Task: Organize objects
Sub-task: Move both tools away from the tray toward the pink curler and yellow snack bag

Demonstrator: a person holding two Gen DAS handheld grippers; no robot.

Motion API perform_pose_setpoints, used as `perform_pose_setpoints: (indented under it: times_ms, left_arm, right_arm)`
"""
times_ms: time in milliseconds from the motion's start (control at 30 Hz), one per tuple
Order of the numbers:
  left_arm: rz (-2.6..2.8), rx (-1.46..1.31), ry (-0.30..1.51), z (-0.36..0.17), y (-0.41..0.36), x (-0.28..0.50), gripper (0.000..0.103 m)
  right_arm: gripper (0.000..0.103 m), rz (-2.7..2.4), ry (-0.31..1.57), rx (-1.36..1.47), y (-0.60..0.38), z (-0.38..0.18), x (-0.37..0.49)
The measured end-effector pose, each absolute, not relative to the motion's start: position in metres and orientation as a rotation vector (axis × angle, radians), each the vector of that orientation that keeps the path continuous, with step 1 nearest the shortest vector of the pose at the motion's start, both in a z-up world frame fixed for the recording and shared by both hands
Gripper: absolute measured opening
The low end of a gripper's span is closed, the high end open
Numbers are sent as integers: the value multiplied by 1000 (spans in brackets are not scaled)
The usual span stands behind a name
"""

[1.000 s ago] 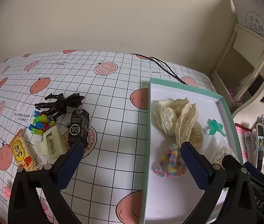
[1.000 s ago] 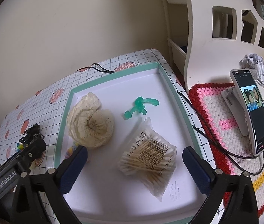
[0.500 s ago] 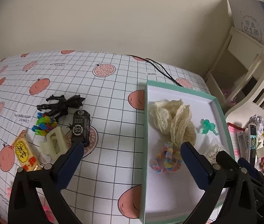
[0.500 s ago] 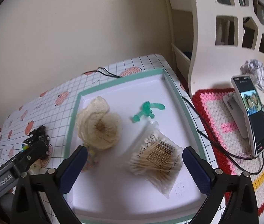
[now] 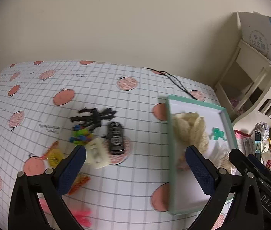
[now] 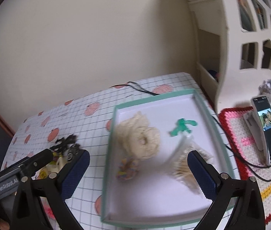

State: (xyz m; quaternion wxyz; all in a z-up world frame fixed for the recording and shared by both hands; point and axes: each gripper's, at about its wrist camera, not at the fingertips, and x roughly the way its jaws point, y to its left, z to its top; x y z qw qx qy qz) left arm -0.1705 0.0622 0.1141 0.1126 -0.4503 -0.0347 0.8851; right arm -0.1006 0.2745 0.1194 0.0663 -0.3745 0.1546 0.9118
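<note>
Clutter sits in two groups on the checked bench (image 5: 135,172) — a loose pile to the left and a green-rimmed tray (image 6: 208,107) to the right. In the pile a black toy car (image 5: 116,138) lies beside a cream hair clip (image 5: 97,153), with a black figure (image 5: 95,117) and a bright cluster of beads (image 5: 80,135) just behind them and a yellow packet (image 5: 54,157) off to the left. Inside the tray rest a cream lace scrunchie (image 6: 139,138), a small green figure (image 6: 182,126), a pastel braided band (image 6: 126,168) and a bag of cotton swabs (image 6: 183,164). The left gripper (image 5: 135,164) hangs over the bench between pile and tray, fingers spread wide, holding nothing. The right gripper (image 6: 138,169) hangs above the tray — spread wide too, and empty.
</note>
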Motion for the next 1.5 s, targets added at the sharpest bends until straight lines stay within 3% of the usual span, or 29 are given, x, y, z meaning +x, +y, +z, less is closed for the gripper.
perform_pose_setpoints:
  times_ms: [367,1033,1500]
  left_arm:
    - [2646,-1365,-122,121,-17,-168,103]
    - [2615,-1694,-286,78,-103,-153,103]
    - [2585,-1857,-362,49,-130,-156,103]
  right_arm:
    - [103,2891,329,-1270,188,120,-116]
    - [103,2904,180,-1649,87,75,-131]
    - [103,2875,-107,-1908,27,37,-128]
